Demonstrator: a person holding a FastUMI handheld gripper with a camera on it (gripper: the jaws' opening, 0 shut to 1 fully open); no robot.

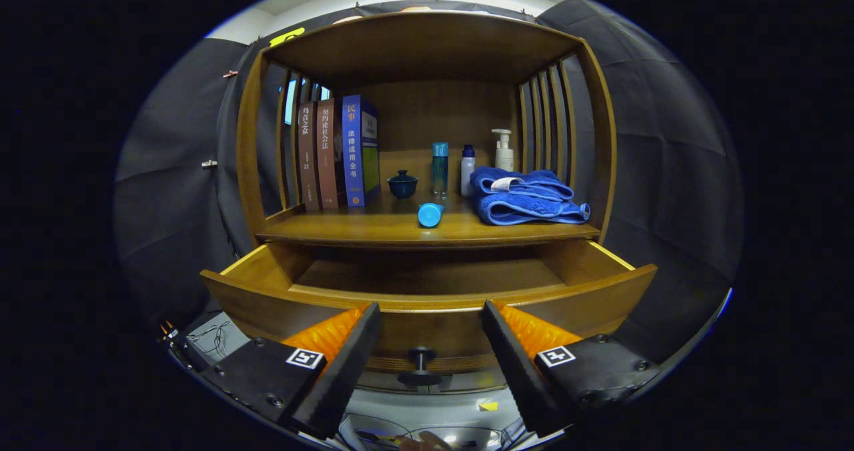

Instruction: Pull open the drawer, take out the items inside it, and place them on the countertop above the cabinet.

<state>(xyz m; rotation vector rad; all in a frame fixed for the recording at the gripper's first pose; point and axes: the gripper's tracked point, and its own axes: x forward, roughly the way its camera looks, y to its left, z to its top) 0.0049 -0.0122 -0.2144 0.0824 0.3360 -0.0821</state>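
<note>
Drawer (427, 289) standing pulled open below the countertop (400, 227) of the wooden cabinet (427, 44). Hand-held gripper (430, 321) hovering in front of the drawer front, fingers spread apart, holding nothing; drawer knob (421, 356) sitting between them, untouched.

Visible part of the drawer floor looking bare; front strip hidden behind the drawer's face, so contents there not being confirmed. Blue cylinder (430, 214) lying on its side near the countertop's front edge, pointing its end at the camera. Judging step: opening done, removal stage under way or nearly finished.

Next move calling for: lifting over the front panel, tilting down to check the hidden strip, closing on anything left, carrying it up beside the cylinder.

Also resting on the countertop: three books (337, 152) with Chinese spine titles, too small for trusting a reading; lidded cup (402, 184); three bottles (468, 169), labels unreadable; folded blue towel (527, 197) with white tag, blank at this size.
</note>
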